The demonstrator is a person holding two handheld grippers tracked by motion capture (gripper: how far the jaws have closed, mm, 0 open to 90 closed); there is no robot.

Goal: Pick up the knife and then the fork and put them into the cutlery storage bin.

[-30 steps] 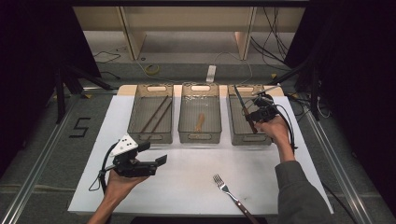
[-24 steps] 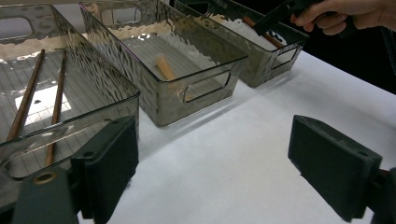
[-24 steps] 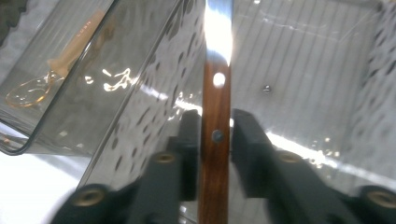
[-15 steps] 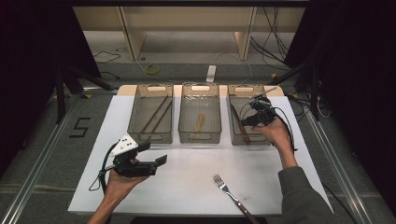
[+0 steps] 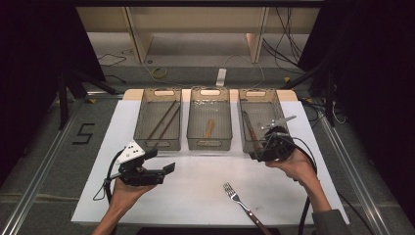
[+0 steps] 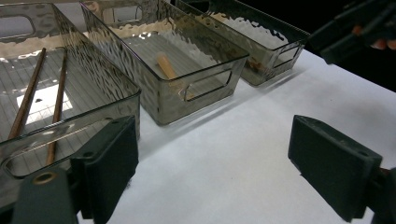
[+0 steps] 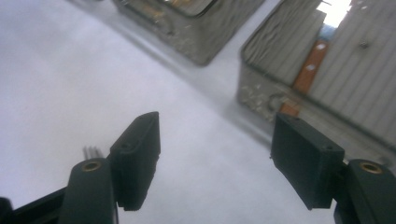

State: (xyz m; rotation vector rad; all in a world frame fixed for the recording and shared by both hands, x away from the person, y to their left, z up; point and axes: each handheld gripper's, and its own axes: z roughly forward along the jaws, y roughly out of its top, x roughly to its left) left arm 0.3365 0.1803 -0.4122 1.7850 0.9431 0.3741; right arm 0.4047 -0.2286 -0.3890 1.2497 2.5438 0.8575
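Fork [image 5: 242, 205] lies on the white mat [image 5: 195, 196] nearest the person, well in front of the right bin [image 5: 262, 125], tines toward the bins, and it looks like the next piece to sort. The right gripper [image 5: 266, 149] sits at that bin's near wall, jaws wide with nothing between them; they have just been opening. A second ago it was over the bin's interior, holding a knife up at an angle; now the knife [image 5: 249, 128] lies inside the bin and the hand has drawn back toward the person. Swinging carelessly down to the fork could knock that near wall, or the flat handle could slide away on the mat. The left gripper [image 5: 147, 169], in front of the left bin [image 5: 159, 122], is unmoved, wide and empty, chopsticks [image 5: 165, 120] beyond it
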